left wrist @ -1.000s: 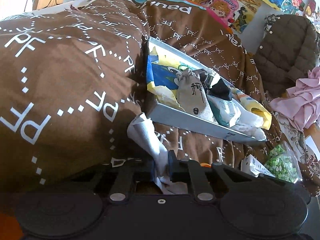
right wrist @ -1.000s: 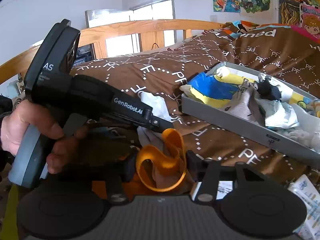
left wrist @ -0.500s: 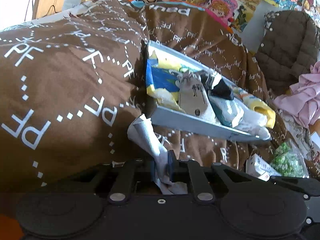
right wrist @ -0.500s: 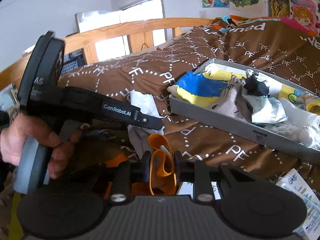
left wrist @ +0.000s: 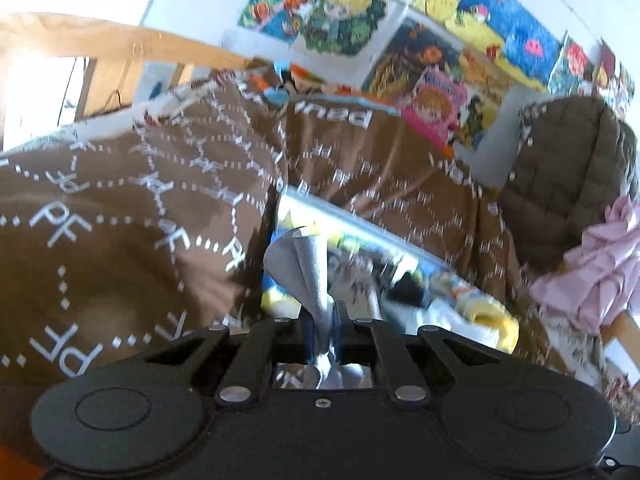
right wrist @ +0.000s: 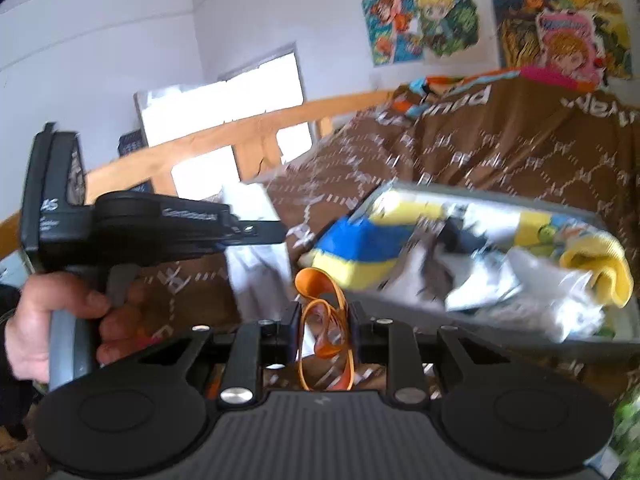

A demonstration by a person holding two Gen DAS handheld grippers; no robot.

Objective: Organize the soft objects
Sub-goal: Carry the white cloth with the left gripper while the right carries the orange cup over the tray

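My left gripper (left wrist: 322, 330) is shut on a grey-white cloth (left wrist: 306, 268) that sticks up from between its fingers, lifted off the brown bedspread (left wrist: 120, 208). My right gripper (right wrist: 325, 320) is shut on an orange elastic band (right wrist: 320, 292), whose loops stand above the pads. Beyond both lies a grey tray (right wrist: 500, 196) packed with soft items: a blue and yellow cloth (right wrist: 360, 248), a yellow sock (right wrist: 600, 264), white and dark pieces. In the right wrist view the left gripper's black body (right wrist: 160, 228) is held by a hand (right wrist: 48, 316) at the left, with its cloth (right wrist: 256, 240) hanging below.
A wooden bed rail (right wrist: 224, 140) runs behind the bedspread. Cartoon posters (left wrist: 360, 12) cover the wall. A quilted brown jacket (left wrist: 568, 168) and a pink garment (left wrist: 600, 264) sit at the right. Something green (right wrist: 628, 420) lies at the lower right edge.
Both grippers have risen and tilted upward. The right gripper's jaws closed on the orange band. The grey-white cloth has been lifted off the bedspread, and the tray sits lower in both views.
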